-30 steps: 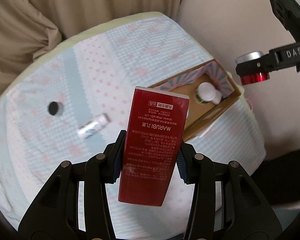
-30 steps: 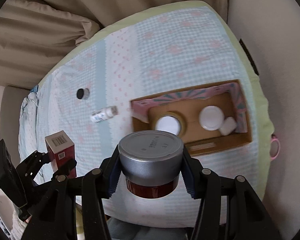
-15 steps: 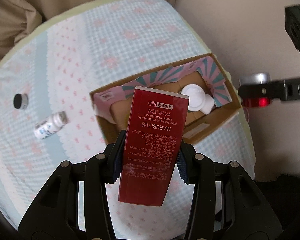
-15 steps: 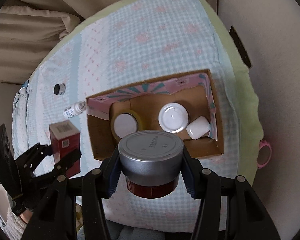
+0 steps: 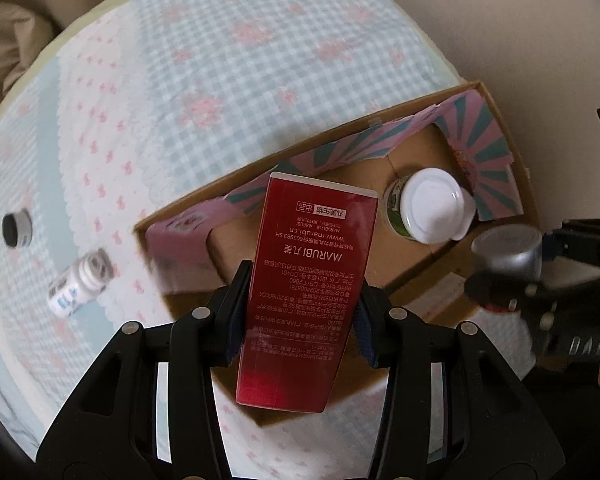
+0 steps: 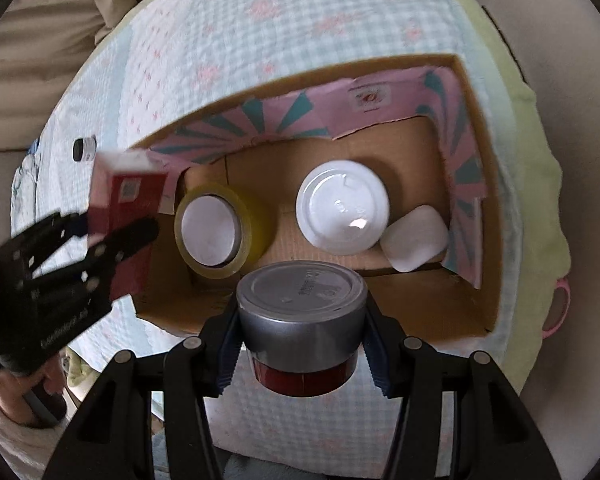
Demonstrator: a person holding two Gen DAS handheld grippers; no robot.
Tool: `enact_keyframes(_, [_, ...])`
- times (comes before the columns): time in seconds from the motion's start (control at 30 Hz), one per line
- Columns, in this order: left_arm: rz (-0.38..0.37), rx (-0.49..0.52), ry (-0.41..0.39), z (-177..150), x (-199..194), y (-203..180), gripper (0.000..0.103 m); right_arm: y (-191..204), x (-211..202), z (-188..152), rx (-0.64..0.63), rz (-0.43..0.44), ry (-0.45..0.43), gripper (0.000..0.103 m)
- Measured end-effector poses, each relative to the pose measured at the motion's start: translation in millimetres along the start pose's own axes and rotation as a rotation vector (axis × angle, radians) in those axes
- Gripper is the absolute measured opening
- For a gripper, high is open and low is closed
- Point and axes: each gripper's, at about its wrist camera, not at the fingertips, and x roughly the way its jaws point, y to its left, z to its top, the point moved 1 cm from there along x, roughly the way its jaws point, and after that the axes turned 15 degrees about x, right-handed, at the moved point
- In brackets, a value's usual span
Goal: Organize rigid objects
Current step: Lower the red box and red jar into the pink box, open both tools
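Clamping the red carton [image 5: 308, 292] between my left gripper's [image 5: 300, 322] pads, I hold it with its long axis running forward along my fingers, its far end out ahead over the cardboard box [image 5: 496, 108] and its printed face toward my camera, the lettering upside down. From the right wrist view that same carton [image 6: 130, 200] sits above the box's left end, just beside the roll of yellow tape [image 6: 216, 232], with my left gripper [image 6: 100, 236] reaching in from the left edge and angled up toward the box; its outline is blurred. My right gripper [image 6: 300, 336] is closed on the silver-lidded tin [image 6: 302, 320], pads pressed on either side of its round wall, flat lid facing my camera and its red lower band below. I hold the tin over the near wall of the box [image 6: 476, 128], fingers pointing forward and down at the box floor. From the left wrist view the tin [image 5: 506, 246] and my right gripper [image 5: 512, 276] show at the right, near the box's near right corner. Inside the box stand the tape roll, a white-lidded jar [image 6: 342, 208] and a small white case [image 6: 416, 238] touching it at the right. Out on the checked bedspread [image 5: 220, 60], well apart from the box, lie a small white bottle [image 5: 78, 282] on its side and a little dark pot [image 5: 16, 228].
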Motion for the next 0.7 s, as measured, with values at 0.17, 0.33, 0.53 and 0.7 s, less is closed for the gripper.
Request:
enact_keyframes(0.17, [0.007,0.067,0.024,21,15,-9,0.041,1,16,-2,-0.047,-0.003,-0.012,0.05])
enact_keyframes(0.33, [0.04,0.164,0.051,36,25,-23,0.041,-1,26,-5,-0.061,0.041,0.006,0.05])
enact_keyframes(0.53, [0.051,0.225,0.059,41,28,-30,0.052,-5,29,-13,-0.097,0.073,-0.046,0.079])
enact_keyframes(0.7, [0.047,0.207,0.015,37,10,-20,0.103,-13,17,-25,-0.133,0.082,-0.104,0.103])
